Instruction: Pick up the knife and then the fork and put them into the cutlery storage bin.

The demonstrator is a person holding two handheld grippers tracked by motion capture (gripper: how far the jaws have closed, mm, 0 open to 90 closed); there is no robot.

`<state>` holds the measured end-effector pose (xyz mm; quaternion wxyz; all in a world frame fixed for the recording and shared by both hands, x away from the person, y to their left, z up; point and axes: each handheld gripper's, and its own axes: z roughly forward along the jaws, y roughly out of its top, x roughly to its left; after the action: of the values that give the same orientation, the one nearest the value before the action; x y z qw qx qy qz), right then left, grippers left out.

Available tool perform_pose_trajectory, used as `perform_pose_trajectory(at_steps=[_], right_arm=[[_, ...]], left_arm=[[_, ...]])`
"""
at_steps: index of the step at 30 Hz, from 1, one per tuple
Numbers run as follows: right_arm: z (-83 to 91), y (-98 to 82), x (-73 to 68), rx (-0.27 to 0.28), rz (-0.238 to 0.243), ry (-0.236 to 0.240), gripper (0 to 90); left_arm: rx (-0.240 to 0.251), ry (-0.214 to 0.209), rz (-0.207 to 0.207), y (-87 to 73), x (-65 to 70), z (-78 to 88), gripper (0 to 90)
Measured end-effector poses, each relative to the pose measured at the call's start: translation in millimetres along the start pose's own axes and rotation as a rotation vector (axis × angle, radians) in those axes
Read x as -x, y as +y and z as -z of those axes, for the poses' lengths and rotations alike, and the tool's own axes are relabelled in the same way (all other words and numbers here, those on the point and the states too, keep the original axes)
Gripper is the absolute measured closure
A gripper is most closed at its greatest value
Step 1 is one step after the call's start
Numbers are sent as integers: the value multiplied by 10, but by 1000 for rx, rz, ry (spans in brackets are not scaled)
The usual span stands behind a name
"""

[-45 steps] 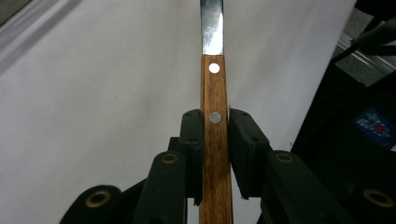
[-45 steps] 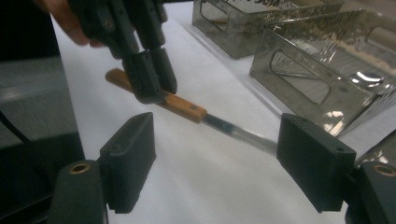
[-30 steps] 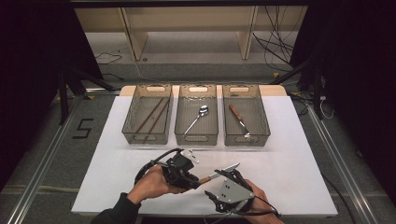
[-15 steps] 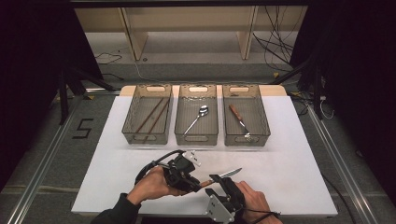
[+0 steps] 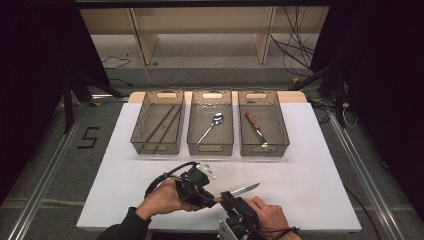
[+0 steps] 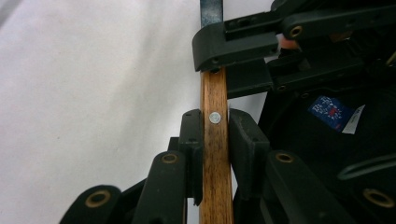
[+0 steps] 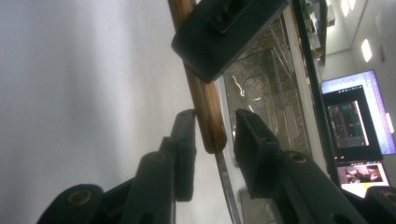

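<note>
Nearest the person, two grippers meet over the front of the white table on one knife; the left gripper is clenched on its wooden handle, pads pressing both sides beside a silver rivet; the right gripper has just been closing, its jaws flanking the handle's end, the left pad against the wood, a gap showing at the right pad, so it does not yet grip; the knife is held above the table, its brown handle between the grippers and its slim grey blade pointing right and away; farther back stand three mesh bins in a row; the left bin holds two chopsticks; the middle bin one spoon; the right bin another wood-handled knife.
</note>
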<state>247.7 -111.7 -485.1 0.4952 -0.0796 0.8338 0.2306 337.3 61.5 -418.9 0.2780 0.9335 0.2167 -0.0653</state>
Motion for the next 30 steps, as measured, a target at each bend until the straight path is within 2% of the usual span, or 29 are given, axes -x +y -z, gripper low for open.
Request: perform_pose_trajectory(at_steps=[4,7,10,13,14,17,20,21,23,24,25,30], right_arm=[[-4,9,-26,-5,29,-3,766],[-8,11,-37,-8,63,-7,784],[-5,15,-49,-8,79,0,798],[2,26,-54,-19,91,1,806],[4,23,-42,-18,93,3,808],[16,-1,-26,-20,84,8,809],[30,-25,-6,-23,68,12,809],[40,-29,-3,-32,50,17,809],[44,-50,27,-29,47,20,809],[49,-58,36,-31,38,20,810],[56,-71,58,-32,14,27,809],[78,-159,208,-48,-41,25,809]], left_arm=[[-1,-4,1,-2,-1,1,755],[8,-4,3,-4,-8,7,754],[-4,-7,2,-7,7,15,752],[19,-12,9,-12,2,32,743],[32,-11,10,-16,-2,47,735],[78,0,30,-31,-30,130,577],[143,12,51,-65,-72,240,491],[165,11,57,-80,-92,281,474],[210,19,68,-108,-123,351,445],[240,29,78,-133,-143,400,424],[258,39,83,-152,-156,437,399],[344,103,110,-254,-208,608,276]])
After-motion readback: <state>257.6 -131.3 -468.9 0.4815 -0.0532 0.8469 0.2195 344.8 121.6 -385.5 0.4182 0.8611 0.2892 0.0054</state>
